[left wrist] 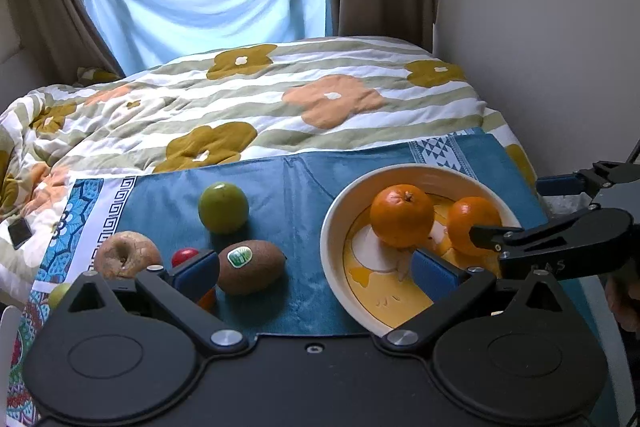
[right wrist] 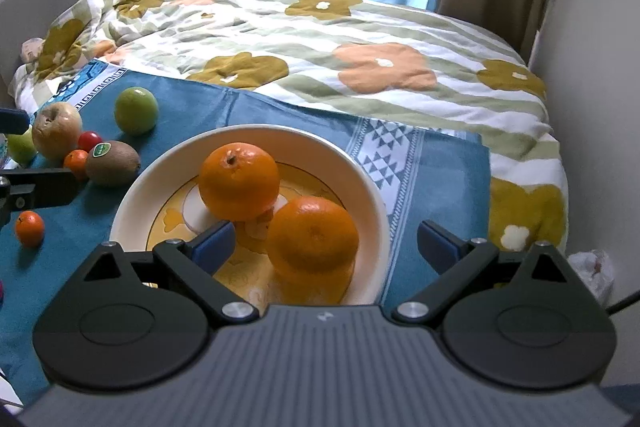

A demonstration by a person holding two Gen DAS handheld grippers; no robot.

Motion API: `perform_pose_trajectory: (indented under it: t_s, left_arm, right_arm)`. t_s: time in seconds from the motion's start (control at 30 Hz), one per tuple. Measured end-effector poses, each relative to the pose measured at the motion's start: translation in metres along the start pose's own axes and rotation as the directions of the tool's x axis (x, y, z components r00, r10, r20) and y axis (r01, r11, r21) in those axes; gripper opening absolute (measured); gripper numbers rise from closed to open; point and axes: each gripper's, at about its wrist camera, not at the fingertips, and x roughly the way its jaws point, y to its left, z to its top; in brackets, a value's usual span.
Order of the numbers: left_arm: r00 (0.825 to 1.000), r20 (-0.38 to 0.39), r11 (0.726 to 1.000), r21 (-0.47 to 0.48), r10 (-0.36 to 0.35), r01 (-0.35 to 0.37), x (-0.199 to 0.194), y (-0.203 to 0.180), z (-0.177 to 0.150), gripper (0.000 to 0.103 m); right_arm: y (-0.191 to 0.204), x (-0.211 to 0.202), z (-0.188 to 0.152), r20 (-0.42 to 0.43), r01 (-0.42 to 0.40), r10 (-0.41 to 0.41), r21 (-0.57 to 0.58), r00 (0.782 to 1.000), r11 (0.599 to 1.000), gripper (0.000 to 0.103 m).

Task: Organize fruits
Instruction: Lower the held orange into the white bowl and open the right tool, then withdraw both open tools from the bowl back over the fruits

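A cream bowl with a yellow inside holds two oranges; it also shows in the left wrist view. On the blue cloth to its left lie a kiwi, a green apple, a brownish apple, a cherry tomato and small tangerines. My left gripper is open, its left pad beside the kiwi, its right pad over the bowl. My right gripper is open around the nearer orange, over the bowl.
The cloth lies on a bed with a flowered quilt. A wall stands close on the right, curtains and a window behind. A phone lies at the left. A second green fruit sits behind the brownish apple.
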Motion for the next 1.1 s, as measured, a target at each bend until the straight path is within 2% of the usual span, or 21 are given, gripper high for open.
perform_pose_trajectory:
  t_s: [0.4, 0.6, 0.8, 1.1]
  left_arm:
    - [0.999, 0.038, 0.999, -0.049, 0.006, -0.004, -0.056, 0.002, -0.01, 0.103]
    - [0.998, 0.063, 0.997, -0.083, 0.009, -0.004, -0.088, 0.016, -0.022, 0.103]
    - [0.995, 0.085, 0.993, -0.102, 0.061, -0.052, -0.115, 0.042, -0.033, 0.103]
    - [0.988, 0.092, 0.981, -0.156, 0.126, -0.111, -0.135, 0.11, -0.049, 0.103]
  right_arm:
    - [0.0, -0.059, 0.004, 0.026, -0.01, 0.009, 0.04, 1.0, 0.999, 0.103]
    - [0.011, -0.091, 0.005, 0.045, -0.056, 0.054, 0.055, 0.998, 0.997, 0.103]
    - [0.031, -0.114, 0.008, 0.061, -0.08, 0.077, 0.051, 0.995, 0.995, 0.103]
    - [0.077, -0.124, 0.013, 0.074, -0.125, 0.121, 0.053, 0.99, 0.991, 0.103]
